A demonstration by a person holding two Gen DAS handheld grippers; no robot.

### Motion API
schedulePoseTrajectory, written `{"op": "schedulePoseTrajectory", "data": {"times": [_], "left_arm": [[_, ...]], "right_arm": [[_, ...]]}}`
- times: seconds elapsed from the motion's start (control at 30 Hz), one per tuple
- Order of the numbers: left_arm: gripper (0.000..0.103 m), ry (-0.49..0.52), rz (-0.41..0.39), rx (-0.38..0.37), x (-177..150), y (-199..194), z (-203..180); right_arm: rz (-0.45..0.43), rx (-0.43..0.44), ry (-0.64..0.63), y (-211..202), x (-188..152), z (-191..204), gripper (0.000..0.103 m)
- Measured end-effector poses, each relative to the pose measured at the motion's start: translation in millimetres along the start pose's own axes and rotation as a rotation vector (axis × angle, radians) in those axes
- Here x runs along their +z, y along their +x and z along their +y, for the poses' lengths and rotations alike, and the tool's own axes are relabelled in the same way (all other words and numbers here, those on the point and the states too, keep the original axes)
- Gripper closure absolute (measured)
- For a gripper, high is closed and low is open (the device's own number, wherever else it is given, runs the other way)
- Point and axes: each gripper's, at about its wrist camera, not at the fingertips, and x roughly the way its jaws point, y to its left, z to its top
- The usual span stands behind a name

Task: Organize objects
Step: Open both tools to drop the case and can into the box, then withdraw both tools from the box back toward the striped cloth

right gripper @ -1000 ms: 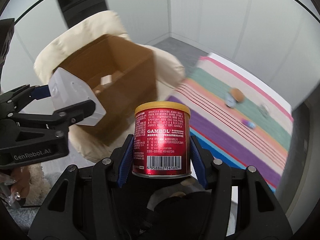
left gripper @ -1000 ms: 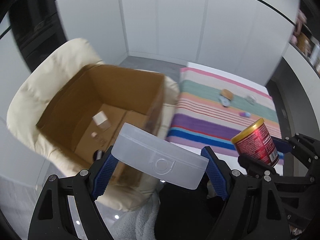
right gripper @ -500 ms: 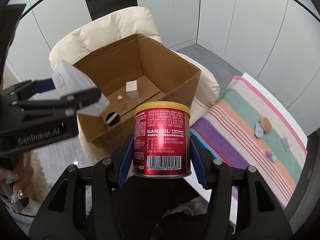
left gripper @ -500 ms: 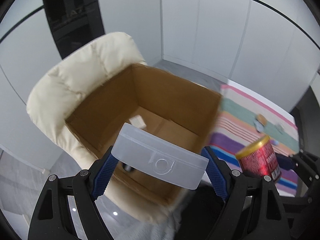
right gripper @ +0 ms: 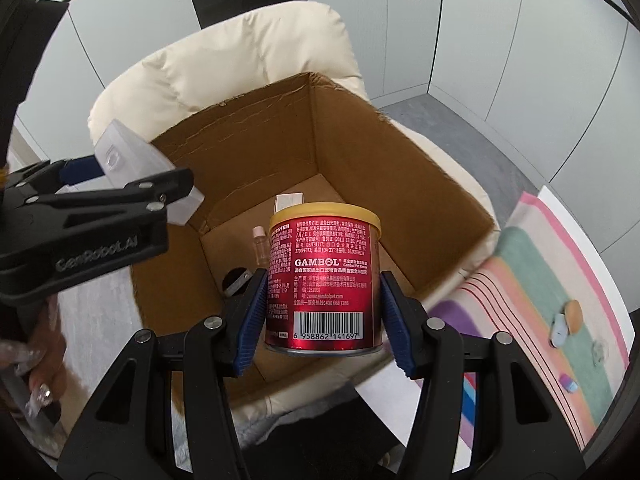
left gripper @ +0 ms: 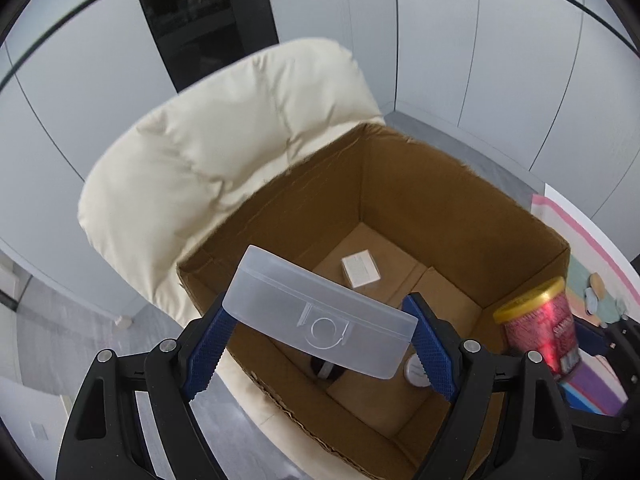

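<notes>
My left jaws [left gripper: 320, 344] clamp a clear plastic case [left gripper: 318, 316] by its ends, and my right jaws [right gripper: 324, 312] grip a red can [right gripper: 324, 280] upright. Both hang above an open cardboard box [left gripper: 440, 200] on a cream armchair [left gripper: 220, 140]. A small white box [left gripper: 360, 270] lies on its floor.

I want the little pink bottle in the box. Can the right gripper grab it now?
Probably not yet. The right gripper is shut on the red tin can with the yellow lid, so its jaws are full. The small pink-capped bottle lies uncovered in the open cardboard box.
</notes>
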Motion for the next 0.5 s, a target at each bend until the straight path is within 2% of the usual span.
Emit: {"op": "schedulePoseTrajectory", "data": {"times": [0.13, 0.23, 0.27, 0.33, 0.5], "left_arm": [[0.018, 0.017, -0.008, 0.028, 1, 0, 3], [0.017, 0.017, -0.011, 0.014, 2, -1, 8], [0.017, 0.022, -0.002, 0.010, 3, -1, 10], [0.018, 0.020, 0.023, 0.011, 1, 2, 13], [0.014, -0.020, 0.042, -0.020, 0, 1, 22]], "right_arm": [[0.012, 0.012, -0.001, 16, 4, 7, 0.047], [0.013, 0.000, -0.011, 22, 7, 12, 0.046], [0.019, -0.015, -0.013, 24, 8, 14, 0.042], [0.029, -0.059, -0.017, 25, 9, 16, 0.013], [-0.008, -0.114, -0.025, 12, 10, 17, 0.010]]}}
